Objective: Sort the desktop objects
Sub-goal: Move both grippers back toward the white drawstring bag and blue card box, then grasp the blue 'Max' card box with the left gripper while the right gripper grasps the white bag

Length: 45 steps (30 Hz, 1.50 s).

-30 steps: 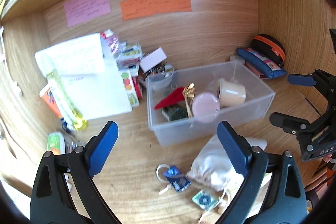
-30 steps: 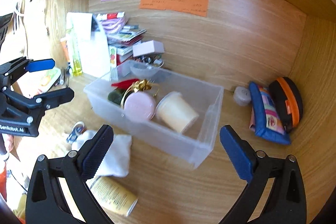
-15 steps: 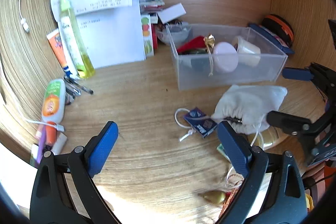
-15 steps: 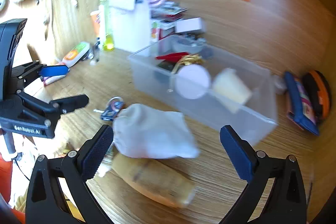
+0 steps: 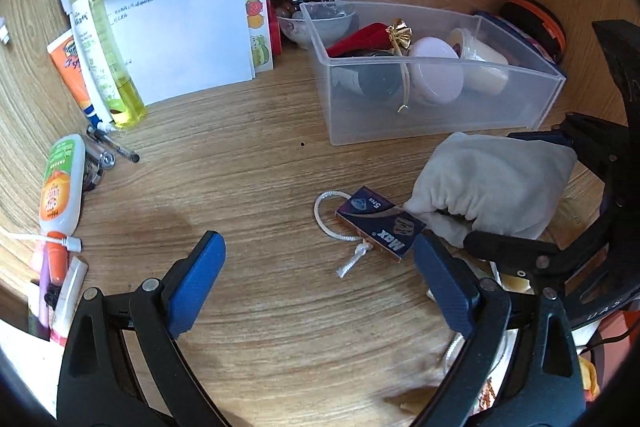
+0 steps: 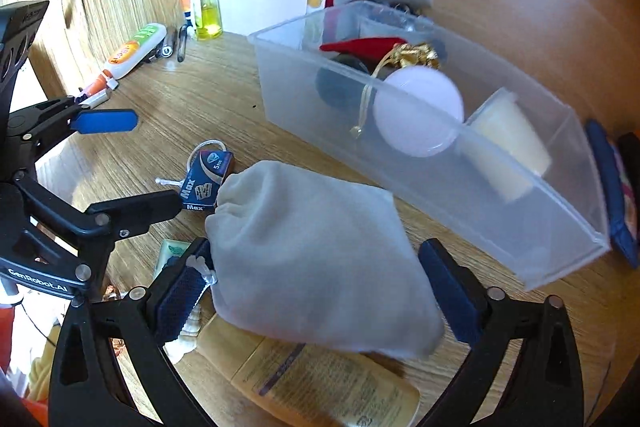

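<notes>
Left wrist view: a pale grey drawstring pouch [image 5: 496, 187] lies slumped on the wooden desk [image 5: 248, 163], just in front of a clear plastic bin [image 5: 436, 99] that holds a pink-lidded jar [image 5: 436, 75], a cream cup [image 5: 480, 63] and a red piece with a gold bow [image 5: 400, 33]. A small dark blue box [image 5: 380, 223] on a white cord loop touches the pouch's gathered mouth. Toward the desk's left edge stand a yellow spray bottle [image 5: 104, 47] and white papers [image 5: 180, 27], with a glue bottle [image 5: 60, 187] lying flat. The left gripper [image 5: 320, 287] hangs over bare desk, fingers [image 5: 196, 287] spread wide and holding nothing.

Right wrist view: the pouch [image 6: 320, 259] fills the middle, lying partly over a tan bottle [image 6: 320, 383] near the desk's front edge. The bin [image 6: 440, 167] sits just behind. The right gripper [image 6: 316, 299] has its fingers [image 6: 180, 295] wide apart on either side of the pouch; the left finger seems to touch its cord, though blur makes that uncertain.
</notes>
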Available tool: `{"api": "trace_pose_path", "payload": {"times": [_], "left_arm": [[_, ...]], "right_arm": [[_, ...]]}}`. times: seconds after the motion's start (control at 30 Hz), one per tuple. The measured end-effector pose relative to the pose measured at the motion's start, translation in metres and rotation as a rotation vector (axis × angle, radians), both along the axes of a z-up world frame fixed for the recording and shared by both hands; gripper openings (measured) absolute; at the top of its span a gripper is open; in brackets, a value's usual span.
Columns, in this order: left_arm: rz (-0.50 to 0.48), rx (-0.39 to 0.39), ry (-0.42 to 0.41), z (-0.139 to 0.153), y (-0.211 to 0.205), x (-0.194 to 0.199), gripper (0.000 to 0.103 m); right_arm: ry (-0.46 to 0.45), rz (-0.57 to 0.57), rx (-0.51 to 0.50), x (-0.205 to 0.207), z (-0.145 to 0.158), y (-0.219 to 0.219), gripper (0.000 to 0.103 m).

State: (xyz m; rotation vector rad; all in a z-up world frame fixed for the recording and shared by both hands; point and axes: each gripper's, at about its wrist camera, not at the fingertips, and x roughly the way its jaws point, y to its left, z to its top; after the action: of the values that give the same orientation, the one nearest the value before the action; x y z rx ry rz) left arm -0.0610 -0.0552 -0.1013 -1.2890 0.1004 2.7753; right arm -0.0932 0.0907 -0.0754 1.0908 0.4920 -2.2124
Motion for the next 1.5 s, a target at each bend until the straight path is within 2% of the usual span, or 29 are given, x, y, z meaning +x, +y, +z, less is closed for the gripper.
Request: {"api": "trace_pose_path", "payload": {"times": [0.1, 0.17, 0.33, 0.63, 0.9, 1.17, 1.3, 1.37, 1.5], "left_arm": [[-0.032, -0.020, -0.008, -0.001, 0.002, -0.006, 0.094], [-0.057, -0.017, -0.018, -0.002, 0.005, -0.009, 0.091], [-0.108, -0.023, -0.033, -0.004, 0.013, -0.016, 0.080], [-0.146, 0.022, -0.054, -0.003, 0.017, -0.028, 0.062], [-0.174, 0.069, -0.047, 0.004, 0.020, -0.030, 0.060], [-0.229, 0.053, -0.061, 0.003, 0.041, -0.035, 0.060], [-0.235, 0.012, -0.081, -0.002, 0.051, -0.042, 0.060], [-0.235, 0.012, -0.101, -0.005, 0.053, -0.047, 0.050], [-0.226, 0.009, -0.106, -0.005, 0.053, -0.052, 0.041]], "right_arm": [[-0.053, 0.034, -0.025, -0.005, -0.004, 0.001, 0.082], [-0.048, 0.045, -0.020, -0.004, -0.004, 0.000, 0.078], [-0.029, 0.063, -0.014, -0.001, -0.004, 0.003, 0.061], [-0.014, 0.046, -0.043, -0.005, 0.004, 0.015, 0.044], [-0.010, -0.007, -0.080, -0.015, 0.009, 0.035, 0.039], [0.017, -0.062, -0.147, -0.015, 0.025, 0.059, 0.037], [0.024, -0.078, -0.177, -0.017, 0.033, 0.069, 0.037], [0.030, -0.082, -0.190, -0.017, 0.036, 0.073, 0.037], [0.046, -0.094, -0.210, -0.016, 0.041, 0.083, 0.037]]}}
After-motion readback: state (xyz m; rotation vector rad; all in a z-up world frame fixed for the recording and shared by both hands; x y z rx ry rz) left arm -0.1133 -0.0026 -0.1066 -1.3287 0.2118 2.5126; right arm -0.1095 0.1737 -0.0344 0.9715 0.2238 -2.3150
